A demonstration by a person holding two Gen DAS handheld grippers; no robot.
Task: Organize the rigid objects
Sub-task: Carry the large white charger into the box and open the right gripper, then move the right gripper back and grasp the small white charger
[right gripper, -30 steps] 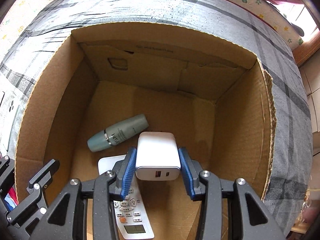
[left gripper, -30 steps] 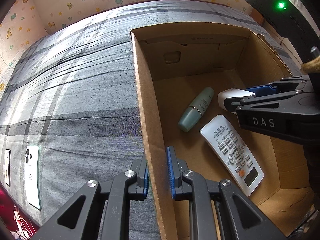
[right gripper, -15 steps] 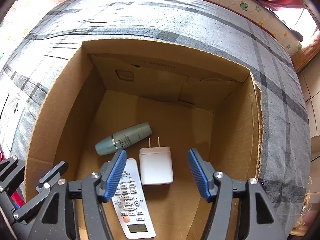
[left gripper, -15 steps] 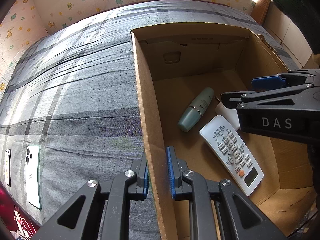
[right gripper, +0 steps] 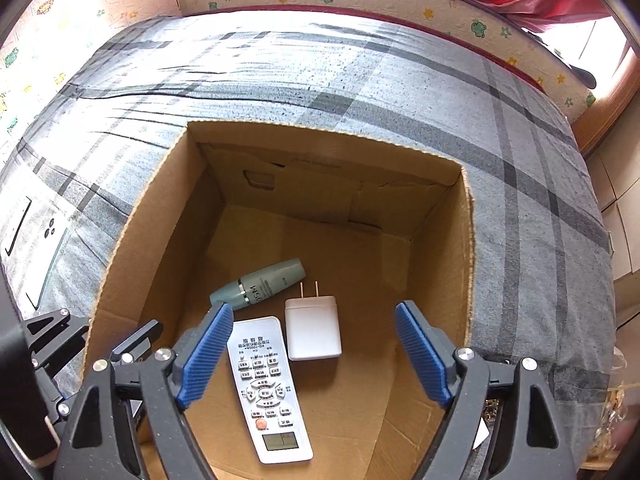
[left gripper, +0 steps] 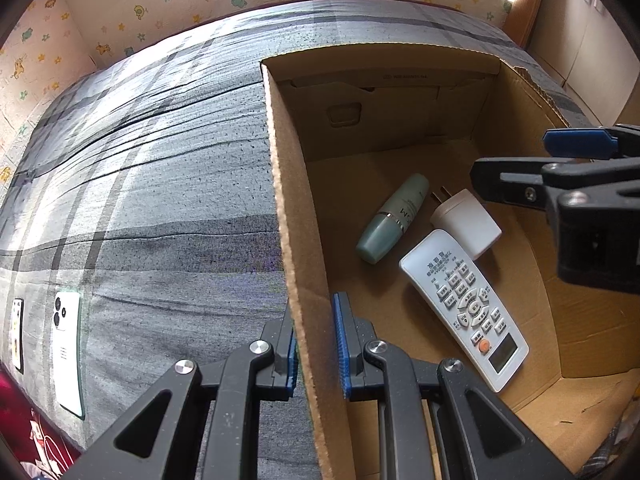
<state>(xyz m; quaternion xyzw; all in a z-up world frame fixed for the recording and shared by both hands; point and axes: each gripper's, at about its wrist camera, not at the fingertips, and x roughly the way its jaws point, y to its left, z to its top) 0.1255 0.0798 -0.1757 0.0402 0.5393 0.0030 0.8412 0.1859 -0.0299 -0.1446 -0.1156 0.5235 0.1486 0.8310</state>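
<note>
An open cardboard box stands on the bed. On its floor lie a teal bottle, a white remote and a white charger plug, all side by side. My left gripper is shut on the box's left wall near its front. My right gripper is open and empty, raised above the box over the charger and remote; it shows at the right in the left wrist view.
The box rests on a grey plaid bedspread. A white phone and a second flat device lie on the bed left of the box. Patterned walls border the bed.
My right gripper opened and let go of the white charger, which now lies on the box floor. The right gripper then rose and drew back. The left gripper has not moved.
</note>
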